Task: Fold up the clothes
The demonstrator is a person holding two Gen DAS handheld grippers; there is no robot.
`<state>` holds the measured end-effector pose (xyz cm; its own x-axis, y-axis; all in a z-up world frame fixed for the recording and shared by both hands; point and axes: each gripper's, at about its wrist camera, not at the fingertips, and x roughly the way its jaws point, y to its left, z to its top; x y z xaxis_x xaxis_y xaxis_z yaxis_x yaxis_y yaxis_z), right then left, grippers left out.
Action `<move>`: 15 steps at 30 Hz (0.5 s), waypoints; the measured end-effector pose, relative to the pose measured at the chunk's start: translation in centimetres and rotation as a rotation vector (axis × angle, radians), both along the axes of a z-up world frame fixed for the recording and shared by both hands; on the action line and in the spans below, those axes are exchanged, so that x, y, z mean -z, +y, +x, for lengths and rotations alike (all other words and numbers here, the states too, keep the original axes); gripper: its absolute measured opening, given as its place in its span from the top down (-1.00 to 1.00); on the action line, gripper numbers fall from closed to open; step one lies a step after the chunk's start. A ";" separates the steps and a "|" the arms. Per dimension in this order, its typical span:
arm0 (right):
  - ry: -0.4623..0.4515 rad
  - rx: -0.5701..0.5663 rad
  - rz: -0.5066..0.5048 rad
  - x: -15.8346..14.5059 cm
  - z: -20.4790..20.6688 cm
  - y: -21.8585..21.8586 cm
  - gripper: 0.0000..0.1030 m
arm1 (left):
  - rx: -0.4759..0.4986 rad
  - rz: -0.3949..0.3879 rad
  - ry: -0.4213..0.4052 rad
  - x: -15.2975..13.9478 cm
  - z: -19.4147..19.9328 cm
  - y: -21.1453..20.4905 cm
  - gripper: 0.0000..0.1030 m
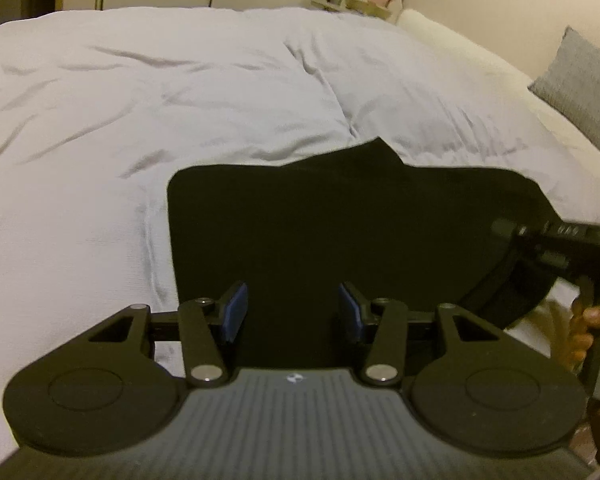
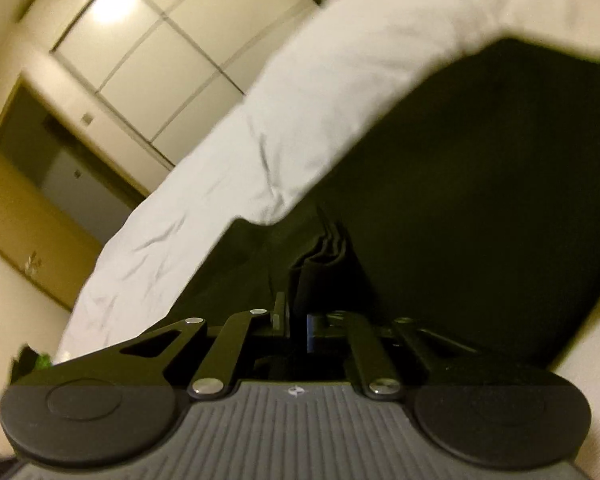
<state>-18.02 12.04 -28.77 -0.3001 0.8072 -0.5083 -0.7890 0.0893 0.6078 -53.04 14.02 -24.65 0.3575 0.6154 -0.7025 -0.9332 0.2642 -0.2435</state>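
One black garment [image 1: 320, 232] lies on the white duvet [image 1: 140, 100] of the bed, partly folded, its far edge uneven with one corner poking up beyond the fingers. It is the only piece of clothing I can see.

The left gripper [image 1: 292, 312] hangs over the near part of the garment, tilted steeply down toward it. Its two blue-padded fingers [image 1: 236, 312] stand partly apart with the black cloth showing between and below them; the pads press on nothing.

The right gripper [image 2: 298, 320] comes in from the right side of the cloth, pointing down less steeply and rolled, so the room looks tilted from its own camera. Its two fingers are drawn narrow and pinch a bunched edge of the garment, several folded layers standing up just ahead of the tips. From the left camera this gripper shows as a dark blurred body, with the person's hand [image 1: 592, 320] wrapped round its handle just beside the cloth's right edge, which lifts off the bed there.

Farther off to the right of the left fingers rests one grey pillow [image 1: 580, 92]. Beyond the bed stand pale wardrobe doors [image 2: 160, 60].
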 end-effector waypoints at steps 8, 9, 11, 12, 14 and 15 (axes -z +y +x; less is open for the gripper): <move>-0.163 0.141 0.062 -1.9 6.5 -1.3 0.88 | 0.093 -0.008 0.002 0.7 3.1 1.1 0.14; -0.154 0.163 0.037 -1.2 7.7 -1.5 0.88 | 0.104 -0.012 0.007 1.0 3.7 1.2 0.14; -0.105 0.182 -0.003 0.0 10.1 -2.2 0.92 | 0.121 -0.016 0.015 1.5 4.6 1.4 0.14; -0.094 0.176 0.006 0.0 10.3 -2.2 0.92 | 0.125 -0.013 0.020 1.5 4.9 1.5 0.14; -0.073 0.164 0.023 0.1 10.6 -2.2 0.92 | 0.131 -0.010 0.021 1.5 5.4 1.7 0.15; -0.096 0.158 0.053 -0.6 10.6 -2.2 0.92 | 0.133 -0.013 0.015 1.5 5.6 1.9 0.15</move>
